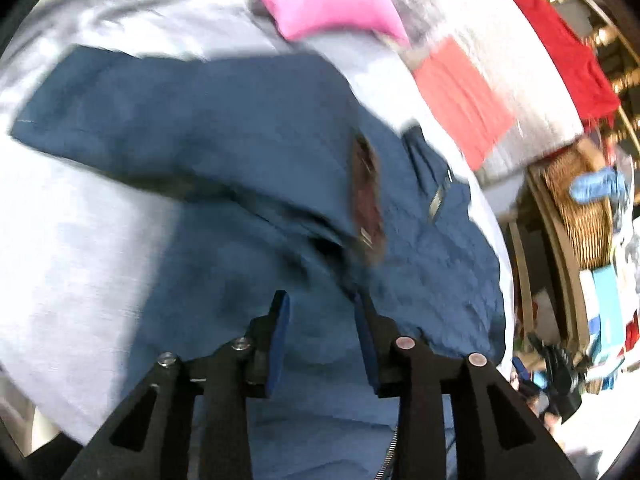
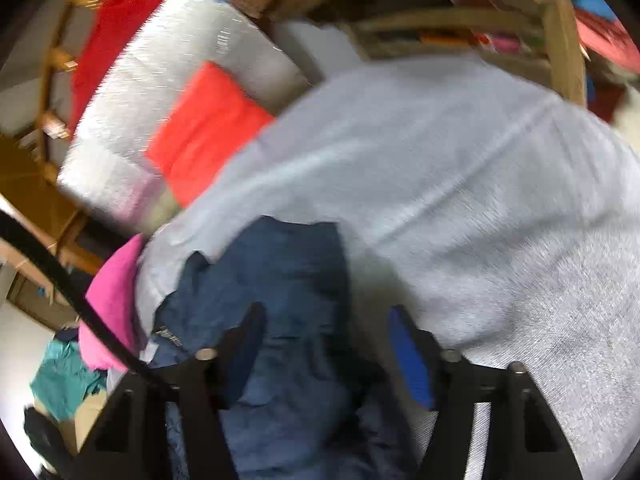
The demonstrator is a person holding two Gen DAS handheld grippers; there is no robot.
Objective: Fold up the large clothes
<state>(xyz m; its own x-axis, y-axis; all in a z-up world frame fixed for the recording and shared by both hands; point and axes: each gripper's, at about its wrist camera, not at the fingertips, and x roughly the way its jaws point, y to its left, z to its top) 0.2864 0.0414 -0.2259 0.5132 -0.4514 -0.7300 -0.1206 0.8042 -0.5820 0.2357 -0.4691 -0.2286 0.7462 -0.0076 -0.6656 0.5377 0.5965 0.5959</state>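
Blue jacket [image 1: 224,168] on grey sheet [image 1: 80,240], label blurred unreadable, left hand-held gripper [image 1: 322,340] and right hand-held gripper [image 2: 328,356] both released

I note heavy motion blur across both views, worst toward the fisheye rims, where straight lines bow and black vignette closes the corners. Lighting is bright and even. The blue jacket [image 1: 248,152] casts a soft shadow on the pale grey sheet [image 2: 480,184], which glares slightly.
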